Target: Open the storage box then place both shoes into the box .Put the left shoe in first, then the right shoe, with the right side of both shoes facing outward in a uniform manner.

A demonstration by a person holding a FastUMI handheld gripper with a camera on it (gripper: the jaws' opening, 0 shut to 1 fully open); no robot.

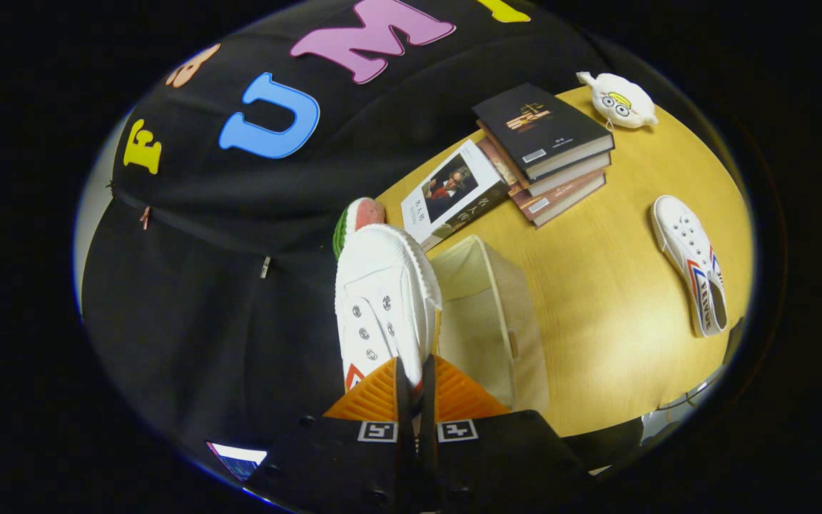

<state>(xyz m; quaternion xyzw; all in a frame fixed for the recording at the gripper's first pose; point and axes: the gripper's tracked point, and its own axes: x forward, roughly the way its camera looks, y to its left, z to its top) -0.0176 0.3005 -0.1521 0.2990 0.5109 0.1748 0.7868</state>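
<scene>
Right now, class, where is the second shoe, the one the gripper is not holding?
In the gripper view the loose shoe lies flat on the table, well to the right of the fabric box, nearer than the stack of books.

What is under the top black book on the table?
The black book tops a stack of two or three reddish-brown books, resting on the wooden table. Their covers are hidden beneath it. The gripper is shut on a white shoe.
</scene>
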